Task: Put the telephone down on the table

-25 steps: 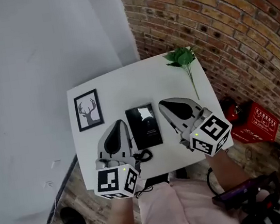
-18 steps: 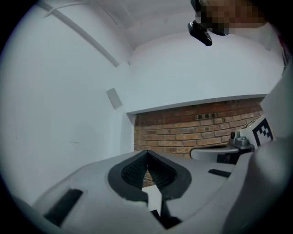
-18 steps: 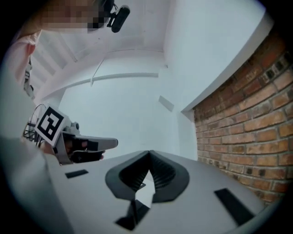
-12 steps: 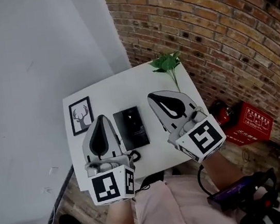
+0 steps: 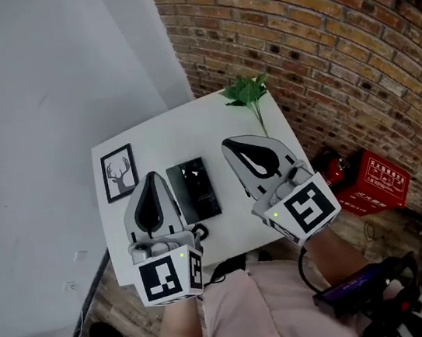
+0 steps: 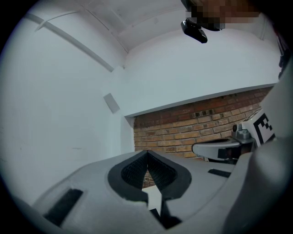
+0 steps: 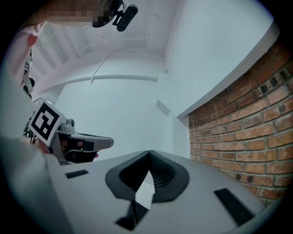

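The black telephone point(image 5: 194, 190) lies flat on the small white table point(image 5: 212, 124), its cord curling off the near edge. My left gripper point(image 5: 150, 178) hovers above the table just left of the phone, shut and empty. To the right of the phone my right gripper point(image 5: 229, 146) is held up too, shut with nothing between its fingers. Both point level toward the walls. In the left gripper view the shut left gripper point(image 6: 146, 153) faces the brick wall, with the right gripper point(image 6: 219, 148) beside it. The right gripper view shows the closed right gripper point(image 7: 149, 153) and the left gripper point(image 7: 82, 142).
A framed deer picture point(image 5: 119, 173) lies at the table's left. A green leafy sprig point(image 5: 246, 92) lies at the far right corner. A brick wall point(image 5: 318, 46) runs to the right, a white wall point(image 5: 50, 93) to the left. A red box point(image 5: 376, 182) sits on the floor.
Both grippers have lifted away from the table toward the camera, each rolling a little. The telephone stays flat on the table between them.
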`<state>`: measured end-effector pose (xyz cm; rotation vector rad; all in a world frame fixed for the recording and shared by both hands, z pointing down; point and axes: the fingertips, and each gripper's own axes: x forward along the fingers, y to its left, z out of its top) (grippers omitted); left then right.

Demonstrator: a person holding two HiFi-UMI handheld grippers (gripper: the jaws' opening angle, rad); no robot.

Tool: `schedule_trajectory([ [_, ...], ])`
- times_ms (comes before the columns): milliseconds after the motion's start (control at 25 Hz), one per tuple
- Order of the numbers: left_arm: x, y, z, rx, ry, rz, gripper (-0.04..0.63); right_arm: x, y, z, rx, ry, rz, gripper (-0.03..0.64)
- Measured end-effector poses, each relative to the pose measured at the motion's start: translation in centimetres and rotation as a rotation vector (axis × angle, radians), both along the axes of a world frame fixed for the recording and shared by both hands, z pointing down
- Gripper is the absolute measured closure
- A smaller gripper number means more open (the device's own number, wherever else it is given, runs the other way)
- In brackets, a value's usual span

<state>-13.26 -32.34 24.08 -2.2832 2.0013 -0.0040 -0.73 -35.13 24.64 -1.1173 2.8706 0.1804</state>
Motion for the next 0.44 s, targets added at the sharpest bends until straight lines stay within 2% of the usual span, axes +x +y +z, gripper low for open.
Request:
schedule_trajectory([
  [440, 0.16, 0.07, 0.41, -0.008, -0.045, 0.006, 0.589, -0.27, -0.12, 0.08, 0.007, 0.002, 0.012, 0.614],
])
